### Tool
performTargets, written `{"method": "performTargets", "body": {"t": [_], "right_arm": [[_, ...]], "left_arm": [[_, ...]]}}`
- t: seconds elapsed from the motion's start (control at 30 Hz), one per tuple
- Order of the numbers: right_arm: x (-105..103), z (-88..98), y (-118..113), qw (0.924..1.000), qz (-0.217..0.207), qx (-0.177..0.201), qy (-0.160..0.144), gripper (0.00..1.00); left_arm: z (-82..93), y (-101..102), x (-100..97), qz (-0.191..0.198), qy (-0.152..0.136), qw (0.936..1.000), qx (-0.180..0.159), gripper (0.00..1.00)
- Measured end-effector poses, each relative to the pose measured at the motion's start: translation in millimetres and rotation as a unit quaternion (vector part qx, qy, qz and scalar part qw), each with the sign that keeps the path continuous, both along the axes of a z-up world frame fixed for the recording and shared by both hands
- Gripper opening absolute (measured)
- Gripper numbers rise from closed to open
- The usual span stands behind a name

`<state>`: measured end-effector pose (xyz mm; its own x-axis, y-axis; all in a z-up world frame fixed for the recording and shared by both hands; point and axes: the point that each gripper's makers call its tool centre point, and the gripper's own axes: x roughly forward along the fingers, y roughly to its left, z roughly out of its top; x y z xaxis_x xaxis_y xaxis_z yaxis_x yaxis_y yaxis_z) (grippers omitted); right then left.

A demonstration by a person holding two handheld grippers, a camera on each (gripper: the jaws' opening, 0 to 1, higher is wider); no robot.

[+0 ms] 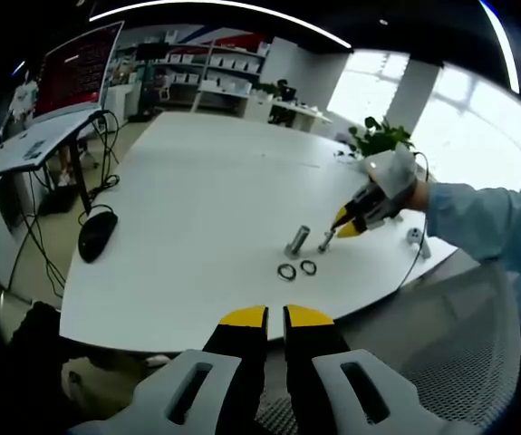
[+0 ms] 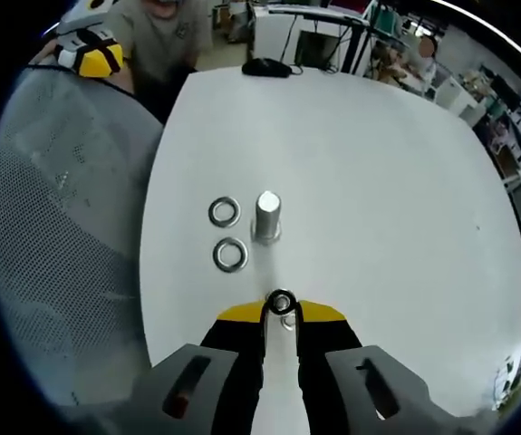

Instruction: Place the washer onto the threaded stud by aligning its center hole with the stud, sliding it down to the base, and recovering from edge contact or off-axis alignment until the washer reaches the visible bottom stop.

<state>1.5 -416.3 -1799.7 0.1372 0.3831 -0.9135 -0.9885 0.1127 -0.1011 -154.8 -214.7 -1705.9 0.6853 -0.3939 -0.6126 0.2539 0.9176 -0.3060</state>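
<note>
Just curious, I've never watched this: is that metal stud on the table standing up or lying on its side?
Standing upright. In the right gripper view the stud rises from its base on the white table, beside two flat washers.

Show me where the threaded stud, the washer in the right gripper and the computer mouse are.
threaded stud (image 2: 267, 217), right gripper view, on its shaft.
washer (image 2: 281, 302), right gripper view, on its ring.
computer mouse (image 1: 97, 233), left gripper view, on its top.

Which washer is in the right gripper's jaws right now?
The washer at the right gripper tips, near the stud; the other two washers lie flat on the table.
</note>
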Motion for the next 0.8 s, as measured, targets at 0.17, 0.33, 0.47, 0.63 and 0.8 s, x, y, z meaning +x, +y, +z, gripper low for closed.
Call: {"method": "performTargets", "body": {"t": [0.17, 0.33, 0.47, 0.63, 0.8], "right_arm": [[-1, -5.4, 0, 1.0000, 0.001, -0.004, 0.004, 0.14], [-2, -15.7, 0, 0.9998, 0.003, -0.015, 0.015, 0.13], [-3, -24.5, -2, 0.9992, 0.013, -0.033, 0.021, 0.03], [-4, -34.4, -2, 0.9986, 0.009, -0.041, 0.031, 0.03], [-1, -27.7, 17, 0.9993, 0.017, -0.025, 0.022, 0.03]], "left_arm": [[0.1, 0, -0.1, 0.000, 0.000, 1.0000, 0.000, 0.04], [0.2, 0, 0.0, 0.000, 0.000, 1.0000, 0.000, 0.04], [0.0, 0, -0.1, 0.000, 0.000, 1.0000, 0.000, 0.04], [-0.1, 0, -0.1, 0.000, 0.000, 1.0000, 0.000, 0.04], [-0.3, 0, 0.1, -0.001, 0.000, 1.0000, 0.000, 0.04]]}}
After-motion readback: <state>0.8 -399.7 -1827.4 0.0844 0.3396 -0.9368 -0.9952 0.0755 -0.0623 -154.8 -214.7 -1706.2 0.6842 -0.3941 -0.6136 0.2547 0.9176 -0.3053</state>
